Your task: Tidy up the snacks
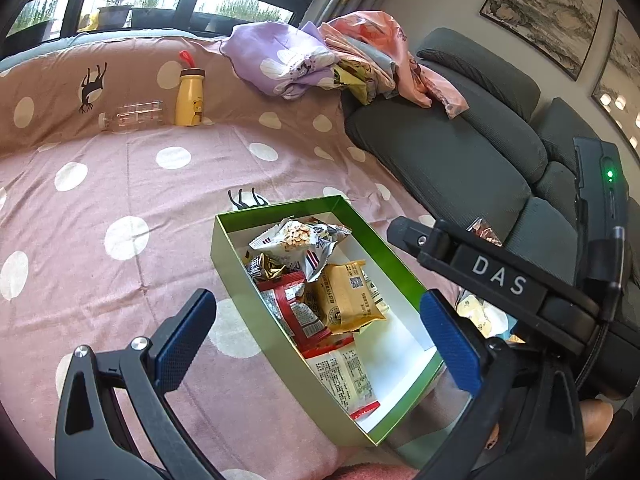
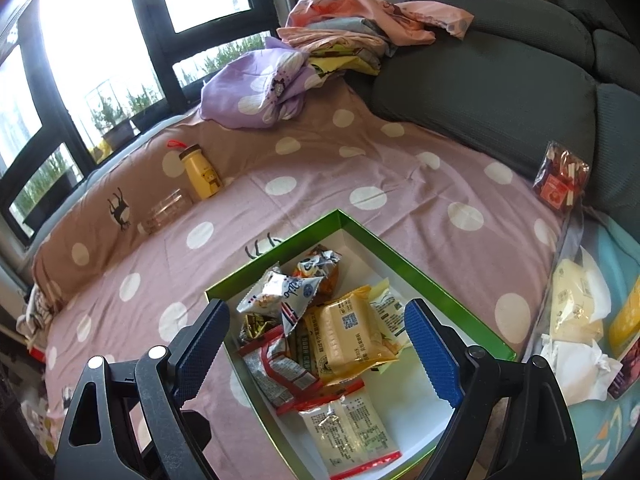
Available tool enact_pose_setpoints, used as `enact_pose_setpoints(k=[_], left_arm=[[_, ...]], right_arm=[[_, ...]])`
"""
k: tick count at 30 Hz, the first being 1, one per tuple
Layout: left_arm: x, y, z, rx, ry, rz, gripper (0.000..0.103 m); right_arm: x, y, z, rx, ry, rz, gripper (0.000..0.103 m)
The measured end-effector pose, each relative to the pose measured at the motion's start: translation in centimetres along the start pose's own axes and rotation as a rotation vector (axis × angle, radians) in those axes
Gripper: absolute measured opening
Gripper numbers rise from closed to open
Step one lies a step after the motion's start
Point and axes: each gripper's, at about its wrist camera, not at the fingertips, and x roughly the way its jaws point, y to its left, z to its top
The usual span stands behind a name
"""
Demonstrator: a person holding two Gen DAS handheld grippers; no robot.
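— Where are the snacks (image 2: 320, 344)?
— Piled in the green box (image 2: 460, 300), just ahead of and below my tongs.
— And your tongs?
— Left gripper (image 1: 320, 336) and right gripper (image 2: 316, 354) both spread apart, gripping nothing, above the dotted sheet (image 2: 360, 184).

"DAS" in pale capitals on the black bar of the right claw (image 1: 498, 276), seen from the left wrist. QR code on the yellow snack packet (image 2: 352, 334); its small print stays illegible.
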Motion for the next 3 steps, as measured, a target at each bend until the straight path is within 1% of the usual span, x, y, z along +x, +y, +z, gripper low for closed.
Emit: enact_pose_setpoints(k=[3], left_arm=[[-0.26,0.34,-0.13,-0.001,0.003,0.004,0.102]], right_arm=[[0.02,-0.03,0.00,0.001,-0.005,-0.005,0.089]])
